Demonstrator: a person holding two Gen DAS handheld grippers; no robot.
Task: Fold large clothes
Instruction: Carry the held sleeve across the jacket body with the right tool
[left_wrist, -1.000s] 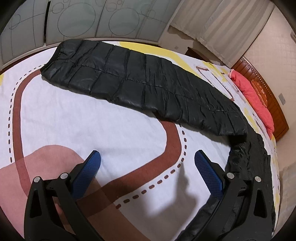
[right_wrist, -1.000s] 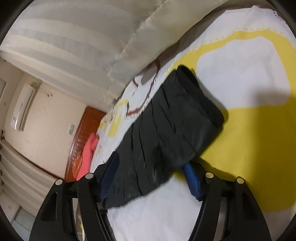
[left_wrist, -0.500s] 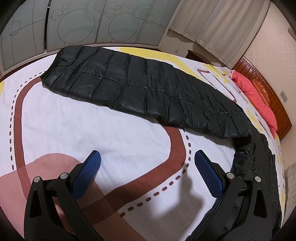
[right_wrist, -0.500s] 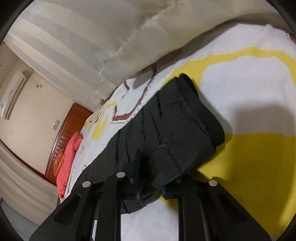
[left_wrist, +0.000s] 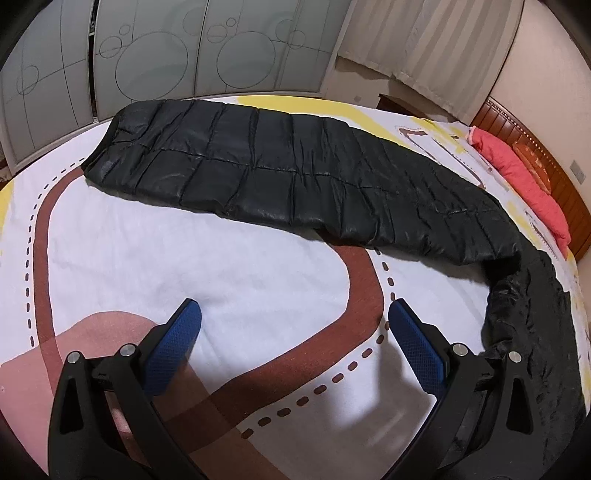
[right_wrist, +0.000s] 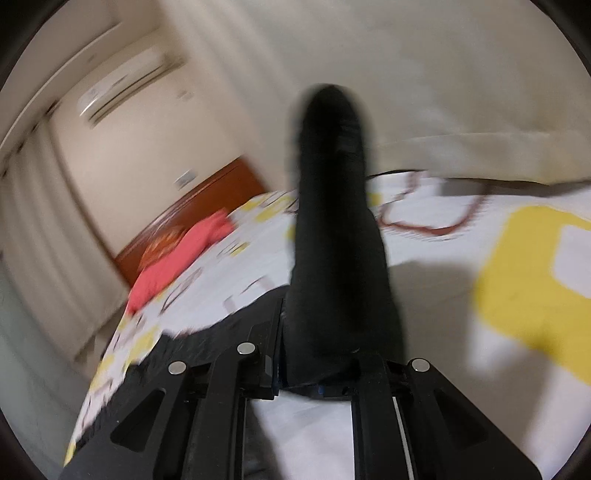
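A long black quilted coat (left_wrist: 295, 173) lies stretched across the bed (left_wrist: 184, 258), with one sleeve trailing down the right side (left_wrist: 532, 325). My left gripper (left_wrist: 295, 325) hovers open over bare bedsheet in front of the coat, nothing between its blue pads (left_wrist: 173, 347). In the right wrist view my right gripper (right_wrist: 306, 380) is shut on the black sleeve (right_wrist: 332, 229), which stands lifted off the bed and sticks up ahead of the fingers. That view is motion-blurred.
A red pillow (left_wrist: 524, 177) lies by the wooden headboard (left_wrist: 546, 155) at the far right. Frosted wardrobe doors (left_wrist: 155, 55) and curtains (left_wrist: 424, 40) stand beyond the bed. An air conditioner (right_wrist: 125, 85) hangs on the wall.
My right gripper closed on the sleeve end, then rose and rolled, lifting the sleeve off the sheet. The left gripper stayed open and nearly still.
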